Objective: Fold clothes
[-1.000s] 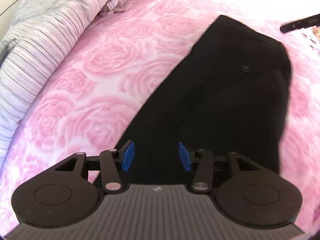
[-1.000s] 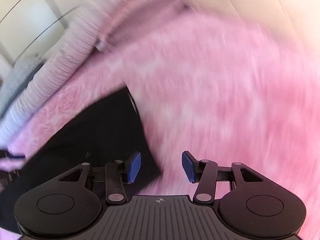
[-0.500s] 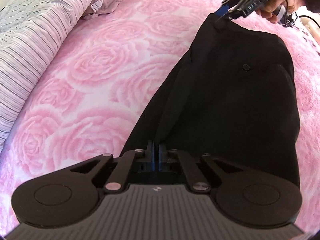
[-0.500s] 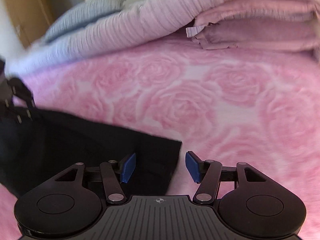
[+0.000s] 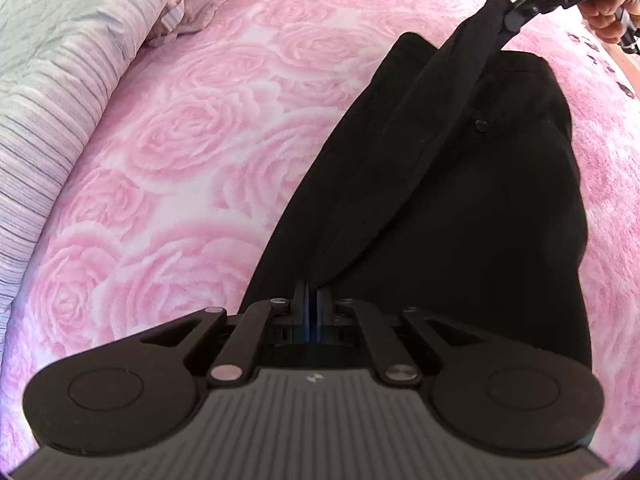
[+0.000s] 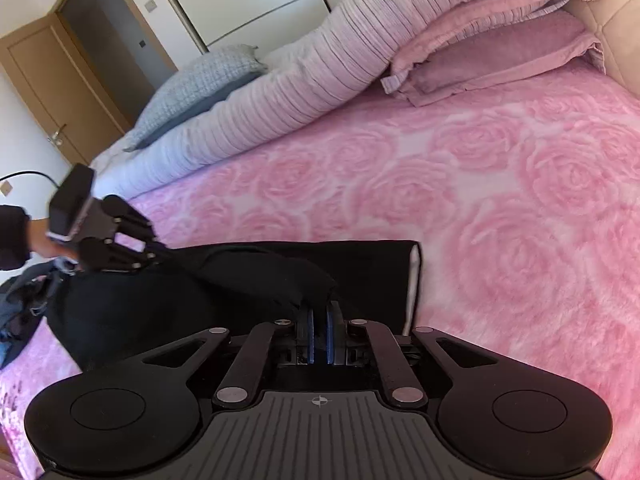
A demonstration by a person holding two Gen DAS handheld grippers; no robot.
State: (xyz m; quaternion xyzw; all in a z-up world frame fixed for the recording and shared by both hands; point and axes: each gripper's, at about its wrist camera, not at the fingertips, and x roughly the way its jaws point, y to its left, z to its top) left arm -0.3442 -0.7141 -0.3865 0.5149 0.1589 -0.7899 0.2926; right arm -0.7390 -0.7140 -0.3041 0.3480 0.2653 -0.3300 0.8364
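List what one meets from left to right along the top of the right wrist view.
Door → grey pillow → striped duvet → pink pillows.

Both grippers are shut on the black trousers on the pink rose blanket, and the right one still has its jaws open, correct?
Not quite. The right wrist view shows the right gripper shut on the black trousers, its blue pads pinching cloth. The left gripper is also shut on them, over the pink rose blanket.
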